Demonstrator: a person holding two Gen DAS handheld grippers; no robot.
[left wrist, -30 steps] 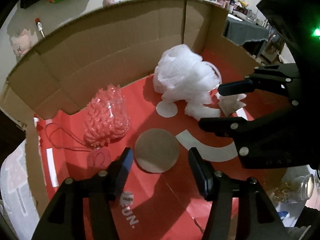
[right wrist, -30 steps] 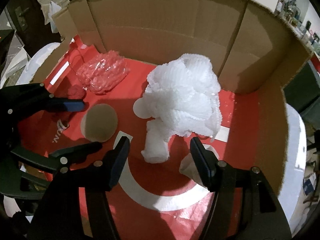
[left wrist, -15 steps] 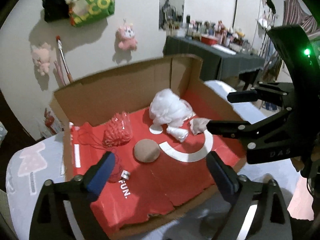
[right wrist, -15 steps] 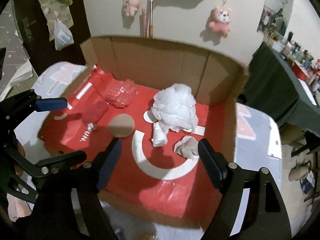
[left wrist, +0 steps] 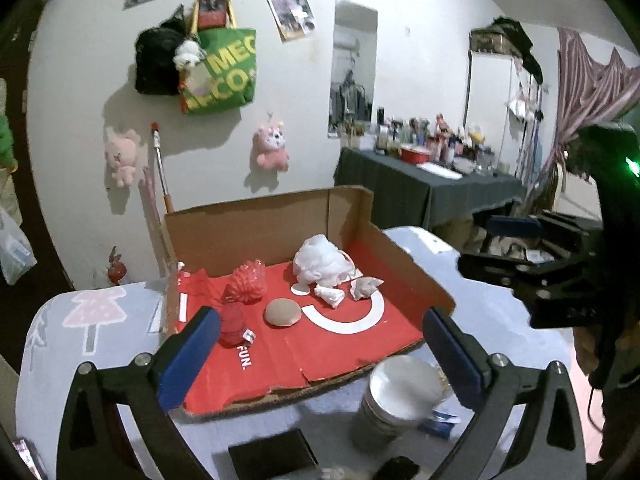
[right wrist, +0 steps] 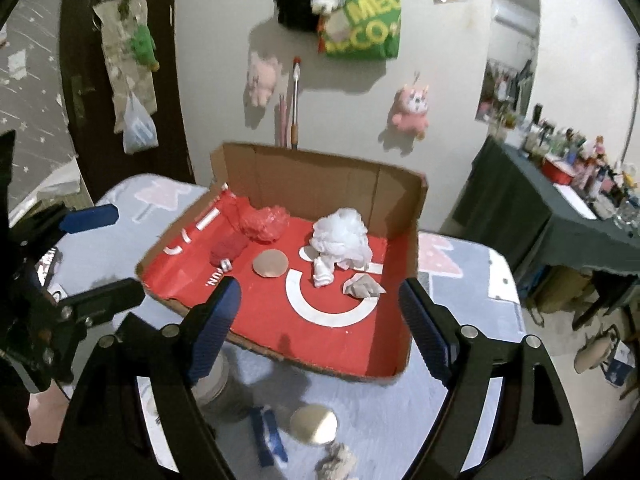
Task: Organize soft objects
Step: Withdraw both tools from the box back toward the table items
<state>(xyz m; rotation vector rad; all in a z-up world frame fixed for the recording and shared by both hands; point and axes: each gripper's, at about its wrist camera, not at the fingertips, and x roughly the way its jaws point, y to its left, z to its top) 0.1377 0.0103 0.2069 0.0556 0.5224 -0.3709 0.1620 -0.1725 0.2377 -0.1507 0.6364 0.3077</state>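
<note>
Holding both tools, left tool and right tool, wide open and empty, you face the white mesh pouf: light, squashy, best pinched mid-bunch.

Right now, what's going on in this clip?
A person holds two tools above a table, and neither grips anything. The left tool and right tool both stand open, raised back from the cardboard box. Soft items lie on the box's red floor: a white mesh pouf, a pink mesh pouf, a red pad, a round tan puff and a crumpled tissue. Outside the box, near the tools, stands a jar.
</note>
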